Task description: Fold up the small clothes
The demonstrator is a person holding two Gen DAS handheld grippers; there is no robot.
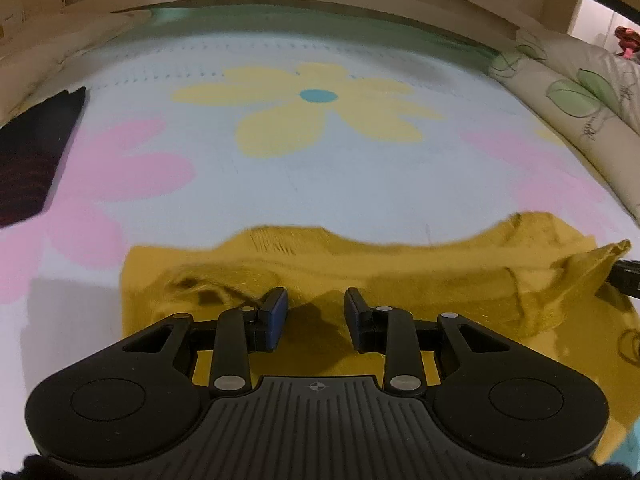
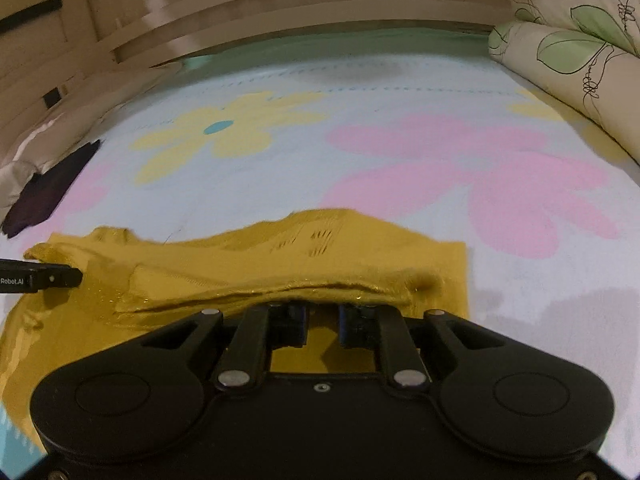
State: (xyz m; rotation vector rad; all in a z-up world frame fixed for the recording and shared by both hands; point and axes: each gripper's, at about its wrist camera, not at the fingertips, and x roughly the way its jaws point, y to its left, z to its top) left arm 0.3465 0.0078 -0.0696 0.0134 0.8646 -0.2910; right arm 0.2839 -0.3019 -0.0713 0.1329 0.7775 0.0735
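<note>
A mustard yellow knitted garment [image 1: 360, 268] lies rumpled on the flowered bedsheet [image 1: 320, 184]; it also shows in the right wrist view [image 2: 280, 264]. My left gripper [image 1: 316, 308] is open and empty, hovering low over the garment's near part. My right gripper [image 2: 322, 316] is open, its fingertips tucked under a raised fold of the garment's edge. In the left wrist view the right gripper's tip [image 1: 628, 276] shows at the garment's lifted right corner. In the right wrist view the left gripper's finger [image 2: 44, 276] shows at the garment's left end.
A dark folded garment [image 1: 32, 160] lies at the left edge of the bed, also seen in the right wrist view [image 2: 48, 192]. A leaf-print quilt [image 2: 580, 60] is bunched at the far right. A wooden bed frame [image 2: 280, 0] runs along the back.
</note>
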